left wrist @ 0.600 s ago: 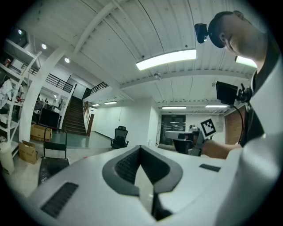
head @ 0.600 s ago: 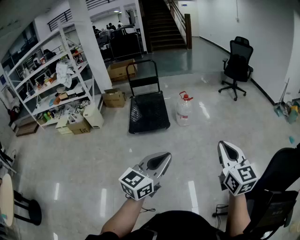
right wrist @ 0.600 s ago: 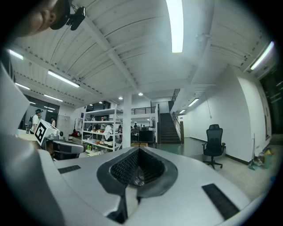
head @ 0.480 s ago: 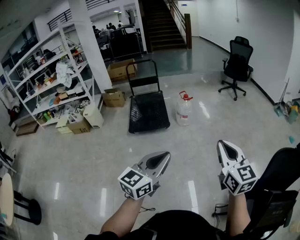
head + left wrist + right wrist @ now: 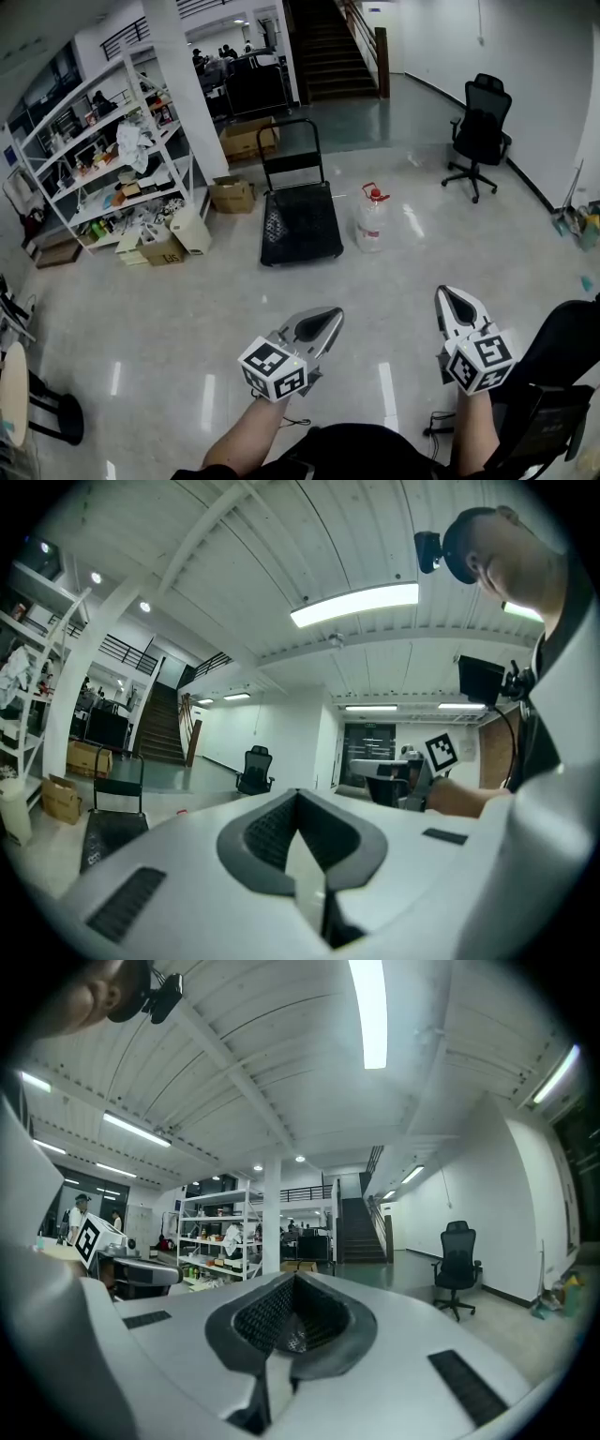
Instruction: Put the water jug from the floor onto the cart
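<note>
Water jug (image 5: 372, 223) stands upright on the floor (image 5: 187, 309), just to the right of the cart (image 5: 298, 230) and well ahead of me, close to its deck but not touching as far as I can see. It is a large clear plastic bottle with rounded shoulders, a red cap (image 5: 377, 195) and a thin red handle (image 5: 369, 187) looped over the neck. I cannot read the water level from here, but the body looks pale and full.

I judge it heavy and awkward: a full jug of this size will pull hard, and the water will slosh if I swing it. The smooth, curved walls look slippery and too wide for 1 gripper to span, and thin plastic may flex under a squeeze. The handle at the neck is the sensible place to take hold, with the second gripper steadying the body or the base during the lift. The cart's deck is low, flat, dark and bare, so the lift should be short.

My left gripper (image 5: 319, 325) and my right gripper (image 5: 454, 306) are both held level in front of me, each with its jaws pressed together and nothing between them. Both must come apart before I reach the jug, which neither is near yet.
</note>
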`<state>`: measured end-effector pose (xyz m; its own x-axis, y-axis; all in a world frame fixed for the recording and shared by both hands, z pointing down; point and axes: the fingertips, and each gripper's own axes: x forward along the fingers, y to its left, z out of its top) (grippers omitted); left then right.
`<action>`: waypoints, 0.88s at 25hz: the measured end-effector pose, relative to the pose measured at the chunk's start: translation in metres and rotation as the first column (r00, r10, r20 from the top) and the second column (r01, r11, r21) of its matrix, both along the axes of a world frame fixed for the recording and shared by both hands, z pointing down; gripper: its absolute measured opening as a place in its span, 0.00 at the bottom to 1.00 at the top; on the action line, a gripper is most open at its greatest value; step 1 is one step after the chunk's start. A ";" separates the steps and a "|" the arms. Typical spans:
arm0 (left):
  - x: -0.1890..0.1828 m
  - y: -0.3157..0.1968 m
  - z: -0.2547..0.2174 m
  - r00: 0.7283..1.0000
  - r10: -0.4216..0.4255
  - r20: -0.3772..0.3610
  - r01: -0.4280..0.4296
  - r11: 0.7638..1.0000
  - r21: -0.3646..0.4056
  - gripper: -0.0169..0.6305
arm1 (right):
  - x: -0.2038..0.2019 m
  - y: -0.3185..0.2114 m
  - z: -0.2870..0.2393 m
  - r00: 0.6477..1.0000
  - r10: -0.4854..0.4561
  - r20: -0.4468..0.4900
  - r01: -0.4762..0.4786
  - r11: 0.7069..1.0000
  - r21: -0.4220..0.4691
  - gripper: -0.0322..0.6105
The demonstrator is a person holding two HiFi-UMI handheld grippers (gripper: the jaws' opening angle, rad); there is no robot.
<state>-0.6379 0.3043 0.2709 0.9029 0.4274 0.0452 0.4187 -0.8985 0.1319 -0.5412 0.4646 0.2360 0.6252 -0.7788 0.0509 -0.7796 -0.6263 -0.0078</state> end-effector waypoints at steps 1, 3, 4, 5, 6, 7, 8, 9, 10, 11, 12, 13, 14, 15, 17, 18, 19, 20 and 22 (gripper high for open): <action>0.000 0.001 0.000 1.000 -0.001 0.002 0.001 1.000 0.001 0.03 | 0.001 0.001 0.000 1.000 -0.002 0.001 0.002 1.000 0.000 0.05; 0.002 0.006 -0.001 1.000 -0.002 0.002 0.002 1.000 0.005 0.03 | 0.004 0.006 -0.001 1.000 -0.002 0.001 0.002 1.000 0.000 0.05; 0.004 0.010 -0.002 1.000 -0.001 -0.001 0.001 1.000 0.010 0.03 | 0.007 0.008 -0.002 1.000 0.002 -0.001 -0.002 1.000 0.002 0.05; 0.006 0.013 -0.003 1.000 0.000 -0.005 0.000 1.000 0.016 0.03 | 0.010 0.011 -0.003 1.000 0.004 -0.004 -0.004 1.000 0.008 0.05; 0.009 0.016 -0.004 1.000 0.002 -0.007 -0.001 1.000 0.021 0.03 | 0.013 0.012 -0.004 1.000 0.003 -0.004 -0.003 1.000 0.018 0.05; 0.011 0.019 -0.004 1.000 0.003 -0.008 -0.002 1.000 0.025 0.03 | 0.016 0.013 -0.005 1.000 -0.002 -0.003 0.003 1.000 0.031 0.05; 0.013 0.022 -0.003 1.000 0.002 -0.008 -0.002 1.000 0.027 0.03 | 0.017 0.015 -0.005 1.000 -0.010 -0.002 0.010 0.999 0.042 0.05; 0.015 0.026 -0.003 1.000 0.000 -0.007 0.000 1.000 0.028 0.03 | 0.019 0.017 -0.006 1.000 -0.018 -0.003 0.019 0.999 0.047 0.05; 0.017 0.030 -0.003 1.000 -0.003 -0.006 0.003 1.000 0.029 0.03 | 0.020 0.020 -0.006 1.000 -0.027 -0.005 0.027 0.998 0.049 0.05; 0.020 0.034 -0.004 1.000 -0.006 -0.006 0.006 1.000 0.030 0.02 | 0.023 0.023 -0.007 0.999 -0.035 -0.006 0.036 0.998 0.049 0.05; 0.023 0.039 -0.005 1.000 -0.008 -0.006 0.008 0.999 0.033 0.03 | 0.027 0.028 -0.008 0.999 -0.042 -0.004 0.042 0.998 0.051 0.05; 0.027 0.044 -0.006 1.000 -0.008 -0.006 0.009 0.999 0.036 0.03 | 0.031 0.032 -0.008 0.999 -0.046 0.002 0.046 0.997 0.054 0.05; 0.030 0.049 -0.005 1.000 -0.008 -0.005 0.008 0.999 0.041 0.03 | 0.036 0.037 -0.007 0.999 -0.047 0.007 0.047 0.997 0.056 0.05; 0.033 0.054 -0.004 1.000 -0.008 -0.003 0.008 0.999 0.047 0.03 | 0.041 0.041 -0.005 0.999 -0.047 0.008 0.046 0.997 0.055 0.05; 0.037 0.061 0.000 1.000 -0.011 0.005 0.010 0.998 0.059 0.03 | 0.048 0.049 -0.002 0.999 -0.045 0.006 0.045 0.998 0.054 0.05; 0.038 0.064 0.001 1.000 -0.013 0.008 0.013 0.998 0.062 0.03 | 0.051 0.051 0.000 0.999 -0.047 0.007 0.046 0.997 0.058 0.05; 0.040 0.066 0.001 1.000 -0.015 0.009 0.014 0.998 0.065 0.03 | 0.054 0.053 0.001 0.999 -0.051 0.012 0.050 0.997 0.063 0.05; 0.042 0.068 0.001 1.000 -0.014 0.010 0.014 0.998 0.067 0.03 | 0.058 0.053 0.003 0.998 -0.056 0.017 0.055 0.996 0.066 0.05; 0.049 0.070 0.004 1.000 -0.009 0.018 0.007 0.997 0.074 0.03 | 0.068 0.051 0.008 0.998 -0.062 0.028 0.060 0.996 0.064 0.05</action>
<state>-0.5894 0.3742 0.2751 0.9051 0.4149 0.0930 0.4095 -0.9095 0.0724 -0.4730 0.5152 0.2444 0.5755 -0.8176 0.0186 -0.8150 -0.5752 -0.0698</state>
